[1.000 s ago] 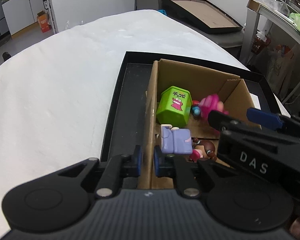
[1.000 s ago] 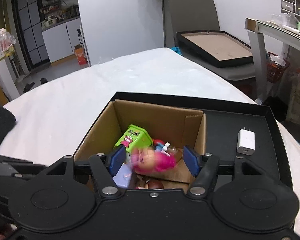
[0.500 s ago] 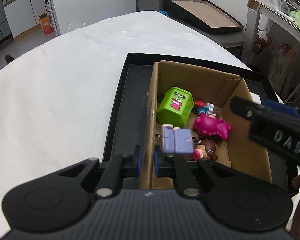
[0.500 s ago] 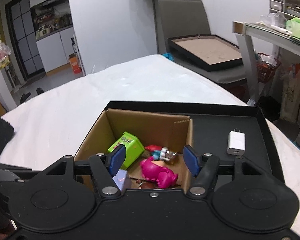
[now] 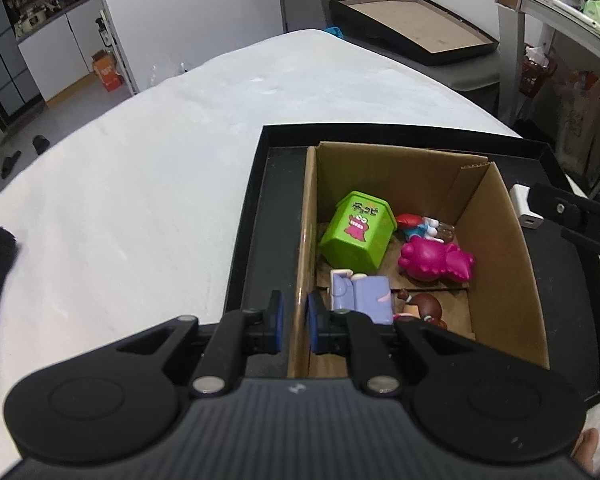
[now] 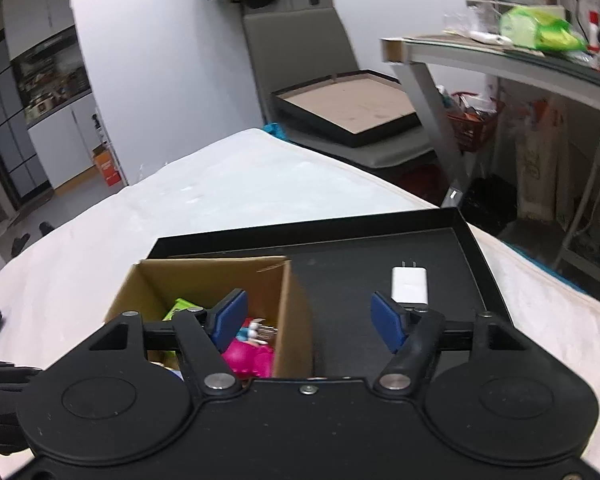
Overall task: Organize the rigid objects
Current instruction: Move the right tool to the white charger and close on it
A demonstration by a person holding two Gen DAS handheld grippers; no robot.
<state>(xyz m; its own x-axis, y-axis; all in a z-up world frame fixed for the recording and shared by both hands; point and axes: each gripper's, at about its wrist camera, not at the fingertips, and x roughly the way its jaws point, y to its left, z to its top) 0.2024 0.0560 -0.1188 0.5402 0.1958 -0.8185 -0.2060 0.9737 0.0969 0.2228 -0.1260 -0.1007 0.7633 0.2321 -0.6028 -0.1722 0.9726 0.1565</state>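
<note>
A cardboard box (image 5: 496, 248) sits in a black tray (image 5: 256, 216) on a white-covered table (image 5: 140, 208), its left wall pinched between the blue pads of the left gripper (image 5: 294, 322), whose jaws are drawn narrow on the cardboard. Inside the box lie a green toy bin (image 5: 356, 232) printed with a pink monster, a magenta figure (image 5: 436, 260) just right of it, a small red-and-blue figure (image 5: 418, 226) behind that near the far wall, a lilac toy (image 5: 360, 294) at the near left and a brown-haired doll (image 5: 422, 308) beside it. A white charger (image 6: 410, 284) rests apart on the tray floor to the right of the box. The right gripper (image 6: 310, 322) hangs above the box's right wall, its jaws having just been opening, now standing wide with nothing between them; its left pad is over the box and its right pad over the tray floor, just in front of the charger. From the left wrist view, part of the right gripper's black body crosses the right edge, partly covering the charger
</note>
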